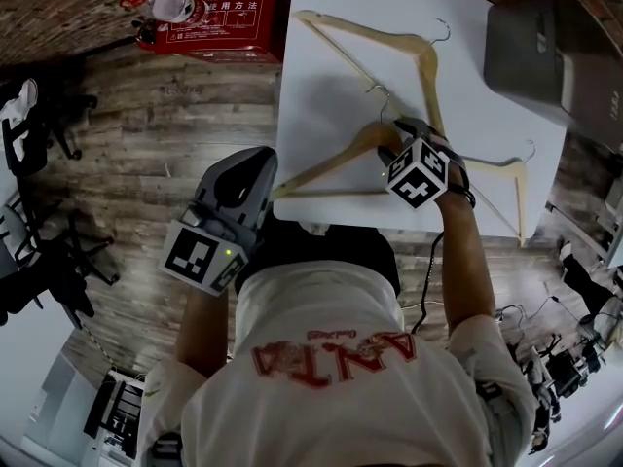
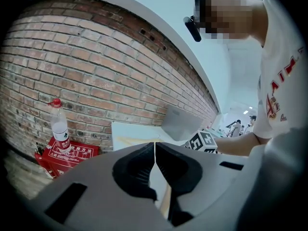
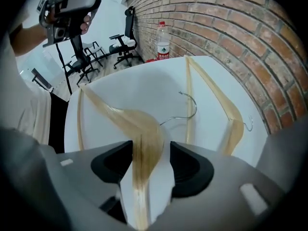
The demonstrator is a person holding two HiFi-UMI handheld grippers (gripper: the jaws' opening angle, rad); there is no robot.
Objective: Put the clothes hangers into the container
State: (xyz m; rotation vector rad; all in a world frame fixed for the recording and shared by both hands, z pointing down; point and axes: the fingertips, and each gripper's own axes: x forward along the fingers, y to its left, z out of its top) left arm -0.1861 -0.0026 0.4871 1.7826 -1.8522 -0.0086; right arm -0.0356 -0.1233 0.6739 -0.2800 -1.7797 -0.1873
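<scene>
Three wooden hangers lie on the white table point(image 1: 321, 76). The nearest hanger point(image 1: 331, 163) has its neck under my right gripper point(image 1: 401, 132). In the right gripper view its wooden arm point(image 3: 139, 124) runs between the wide-apart jaws of my right gripper point(image 3: 150, 160), with bare table showing beside it, so the pads do not press on it. A second hanger point(image 1: 389, 42) lies farther back and a third hanger point(image 1: 516, 178) at the right. The grey container point(image 1: 545, 47) stands at the table's far right. My left gripper point(image 1: 253, 159) hangs off the table's left edge, shut and empty.
A red box point(image 1: 224, 22) with a water bottle point(image 1: 170, 6) on it sits on the wooden floor by the brick wall. Office chairs point(image 1: 29, 134) stand at the left. The person's body is against the table's near edge.
</scene>
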